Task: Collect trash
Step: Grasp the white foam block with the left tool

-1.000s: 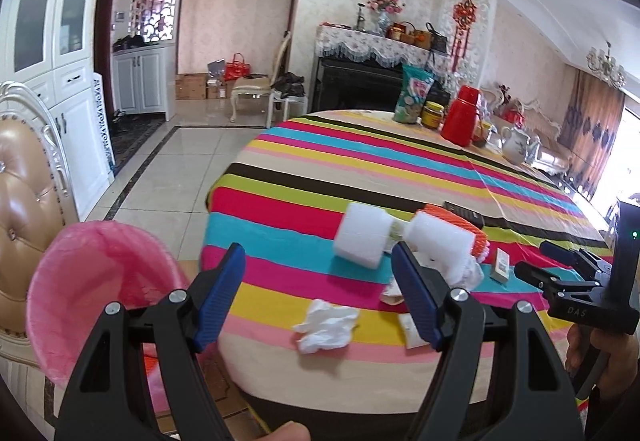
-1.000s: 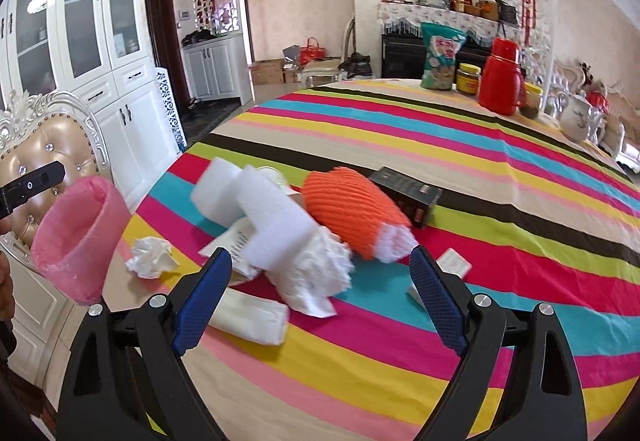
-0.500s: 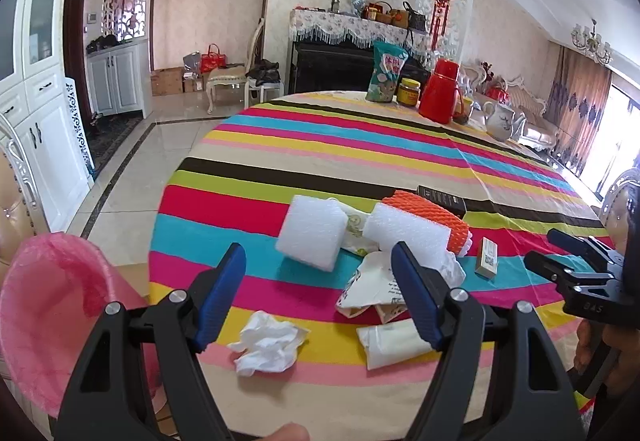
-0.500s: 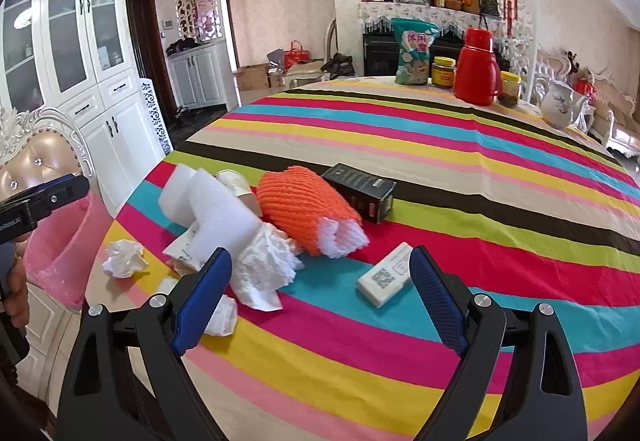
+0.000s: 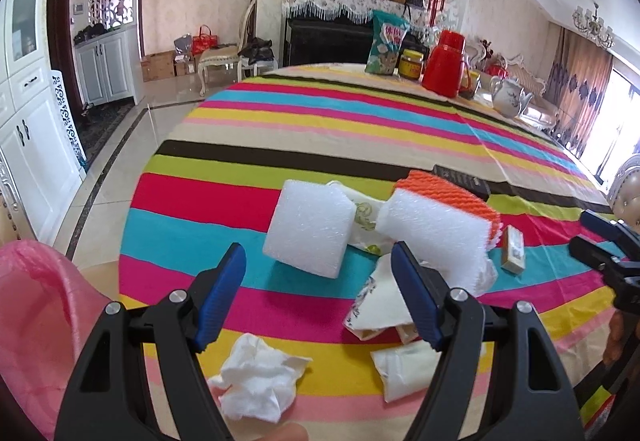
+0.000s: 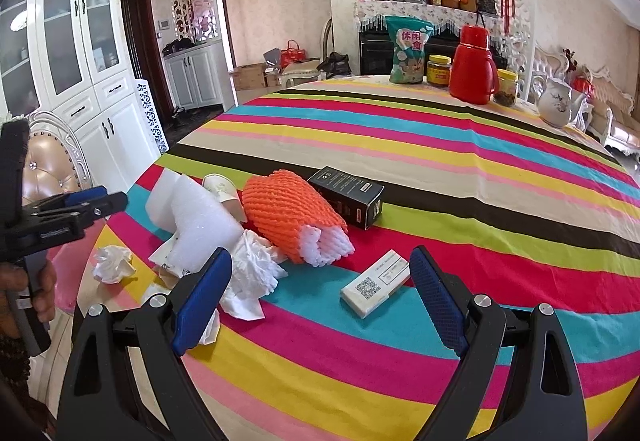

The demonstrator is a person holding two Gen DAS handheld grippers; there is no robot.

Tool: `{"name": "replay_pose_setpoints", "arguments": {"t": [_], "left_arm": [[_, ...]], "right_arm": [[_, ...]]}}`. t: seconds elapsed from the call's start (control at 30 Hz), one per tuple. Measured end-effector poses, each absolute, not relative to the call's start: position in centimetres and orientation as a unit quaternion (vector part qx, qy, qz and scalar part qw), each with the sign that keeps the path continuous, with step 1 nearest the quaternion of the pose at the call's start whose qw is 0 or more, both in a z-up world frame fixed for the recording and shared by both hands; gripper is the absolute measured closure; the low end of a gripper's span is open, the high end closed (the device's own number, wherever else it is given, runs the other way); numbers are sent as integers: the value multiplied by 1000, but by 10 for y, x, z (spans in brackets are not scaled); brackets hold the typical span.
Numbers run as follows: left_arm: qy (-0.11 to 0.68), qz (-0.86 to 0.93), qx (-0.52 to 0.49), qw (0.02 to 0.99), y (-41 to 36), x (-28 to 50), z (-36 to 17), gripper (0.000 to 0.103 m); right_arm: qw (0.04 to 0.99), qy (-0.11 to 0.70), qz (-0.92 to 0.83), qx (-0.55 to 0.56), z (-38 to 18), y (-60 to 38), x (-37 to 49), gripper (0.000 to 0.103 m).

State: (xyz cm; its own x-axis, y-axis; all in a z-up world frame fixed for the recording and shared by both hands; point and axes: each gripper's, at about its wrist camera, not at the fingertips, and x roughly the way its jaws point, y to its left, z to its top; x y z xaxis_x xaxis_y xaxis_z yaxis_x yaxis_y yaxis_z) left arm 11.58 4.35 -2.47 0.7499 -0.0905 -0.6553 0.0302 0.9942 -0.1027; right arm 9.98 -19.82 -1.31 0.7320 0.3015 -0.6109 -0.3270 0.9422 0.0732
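Left wrist view | left gripper (image 5: 318, 293) released, empty, above crumpled tissue (image 5: 256, 381) at worktop (image 5: 360, 121) edge | right gripper (image 6: 320, 301) released, empty | pink bin (image 5: 36, 321) beside worktop.

Your pink bin (image 5: 36, 325) is cut off by the lower left edge of the left wrist view, so you cannot see its base. In that view your right gripper (image 5: 600, 241) runs out of the right edge and its opening is unclear. The black box (image 5: 464, 181) is mostly hidden behind the orange foam net (image 5: 452, 193). The print on the small white box (image 6: 376, 283) is too small to read.
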Motion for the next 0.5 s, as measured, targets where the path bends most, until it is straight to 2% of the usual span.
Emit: {"name": "replay_pose_setpoints", "arguments": {"t": [0.5], "left_arm": [[394, -49, -31, 917, 56, 170, -60, 31]], "right_arm": [[927, 329, 178, -28, -15, -186, 111, 18]]}}
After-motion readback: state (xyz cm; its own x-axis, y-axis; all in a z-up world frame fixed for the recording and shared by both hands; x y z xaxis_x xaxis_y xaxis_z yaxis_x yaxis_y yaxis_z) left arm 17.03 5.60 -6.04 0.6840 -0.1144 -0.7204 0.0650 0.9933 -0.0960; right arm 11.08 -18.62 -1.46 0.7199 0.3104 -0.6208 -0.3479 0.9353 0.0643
